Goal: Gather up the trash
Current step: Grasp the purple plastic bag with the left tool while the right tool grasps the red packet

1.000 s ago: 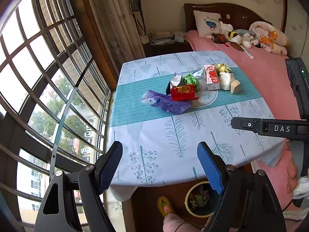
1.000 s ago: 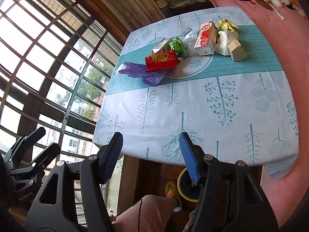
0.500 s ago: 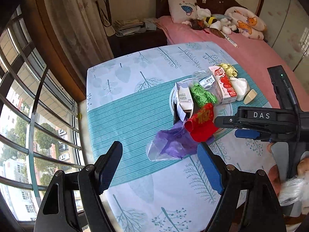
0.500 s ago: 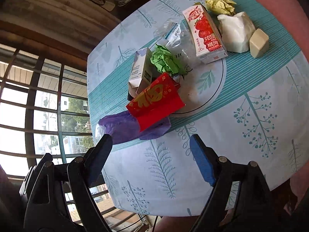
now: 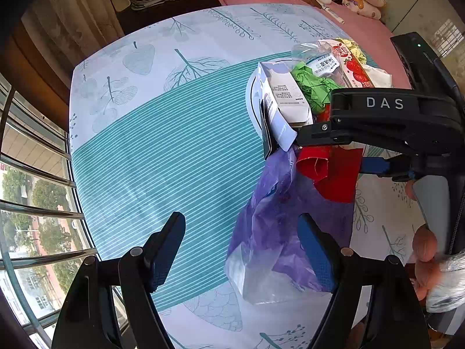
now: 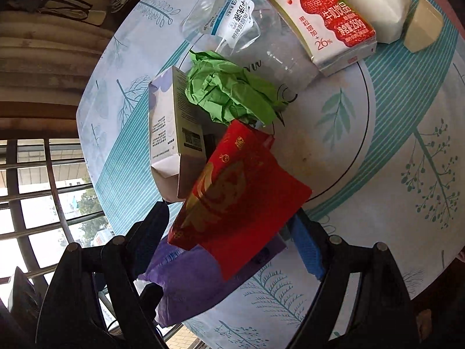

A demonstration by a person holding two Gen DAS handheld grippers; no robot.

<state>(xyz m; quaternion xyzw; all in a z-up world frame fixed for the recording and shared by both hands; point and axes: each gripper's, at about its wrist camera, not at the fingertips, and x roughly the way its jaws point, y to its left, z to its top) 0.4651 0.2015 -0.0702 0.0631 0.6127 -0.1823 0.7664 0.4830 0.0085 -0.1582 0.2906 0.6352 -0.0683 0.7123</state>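
Clearly the approach is the step in hand: nothing is picked up yet. The right claw [image 6: 229, 244] stands wide, its jaws having just been opening, and the red envelope [image 6: 241, 200] lies between its fingers with no pad pressing on it that I can see. Under the envelope and toward the claw's left finger spreads the purple bag [image 6: 191, 279]. The left claw [image 5: 241, 250] is wide too and holds nothing; the same purple bag [image 5: 273, 226] lies just ahead of its right finger, partly behind it, with bare striped desk [image 5: 162, 157] ahead of the left finger.

Beyond the right claw sit the white box [image 6: 171, 133], the green paper ball [image 6: 229, 93], a clear pouch [image 6: 232, 20] and the milk carton [image 6: 316, 14], grouped on and about a white plate [image 6: 334, 133].

My guess is that the next move calls for lowering the right claw until the pads straddle the envelope, then closing; the thin, flat paper may slip or drag the bag along.

Readable writing: "DAS" on the right claw's side in the left view; "26%" and "250g" beside strawberries on the carton. The pouch and box carry print too small to read.
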